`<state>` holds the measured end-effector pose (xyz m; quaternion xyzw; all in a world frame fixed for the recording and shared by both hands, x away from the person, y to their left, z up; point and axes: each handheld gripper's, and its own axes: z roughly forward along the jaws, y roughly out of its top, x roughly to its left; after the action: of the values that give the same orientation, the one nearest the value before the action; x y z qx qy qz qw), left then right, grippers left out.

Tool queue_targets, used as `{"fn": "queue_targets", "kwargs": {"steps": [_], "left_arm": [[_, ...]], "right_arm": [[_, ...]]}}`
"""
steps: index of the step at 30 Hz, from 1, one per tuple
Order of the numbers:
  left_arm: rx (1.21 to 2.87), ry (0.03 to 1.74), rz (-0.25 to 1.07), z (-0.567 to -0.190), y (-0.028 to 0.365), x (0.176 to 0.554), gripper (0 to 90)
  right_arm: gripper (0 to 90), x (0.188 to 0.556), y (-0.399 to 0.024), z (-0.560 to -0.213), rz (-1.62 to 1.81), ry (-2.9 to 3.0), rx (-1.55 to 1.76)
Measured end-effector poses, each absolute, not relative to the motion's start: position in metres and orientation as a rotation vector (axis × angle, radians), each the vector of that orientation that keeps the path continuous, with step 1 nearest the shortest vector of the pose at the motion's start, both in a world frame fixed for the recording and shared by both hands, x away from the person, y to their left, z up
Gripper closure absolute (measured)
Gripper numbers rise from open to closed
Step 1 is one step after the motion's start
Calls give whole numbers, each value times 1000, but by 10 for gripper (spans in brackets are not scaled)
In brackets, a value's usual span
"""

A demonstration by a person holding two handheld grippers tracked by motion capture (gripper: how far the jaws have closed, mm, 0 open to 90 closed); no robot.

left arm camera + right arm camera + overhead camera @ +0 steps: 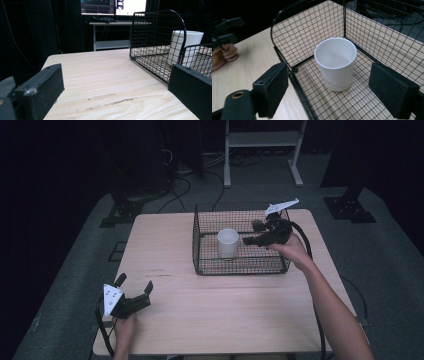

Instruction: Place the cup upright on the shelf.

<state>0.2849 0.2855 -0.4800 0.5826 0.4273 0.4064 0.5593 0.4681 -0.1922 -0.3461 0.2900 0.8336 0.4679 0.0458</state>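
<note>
A white paper cup stands upright inside the black wire basket, approx. in the left-middle of its floor, on the wooden table. In the right gripper view the cup is seen from above, empty inside, w/ its base on the mesh near one rounded corner of the basket. The right gripper is held over the right part of the basket, pointing toward the cup; its jaws are apart, wider than the cup, and nothing is between the pads; the cup is free, not touched. The left gripper rests low at the front-left of the table, well apart from the basket, in the person's left hand. Its jaws are also wide apart and hold nothing; between them only bare table top is seen, w/ basket and cup farther off to the right.
</note>
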Motion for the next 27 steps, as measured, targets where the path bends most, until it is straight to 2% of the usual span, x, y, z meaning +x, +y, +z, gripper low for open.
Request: {"fn": "queue_targets", "kwargs": {"steps": [12, 27], "left_arm": [[1373, 1008, 958, -480, 286, 285, 0], [1375, 1008, 959, -480, 285, 285, 0]], "right_arm": [[153, 446, -190, -333, 1420, 2567, 791], [151, 426, -199, -344, 1435, 2574, 763]]}}
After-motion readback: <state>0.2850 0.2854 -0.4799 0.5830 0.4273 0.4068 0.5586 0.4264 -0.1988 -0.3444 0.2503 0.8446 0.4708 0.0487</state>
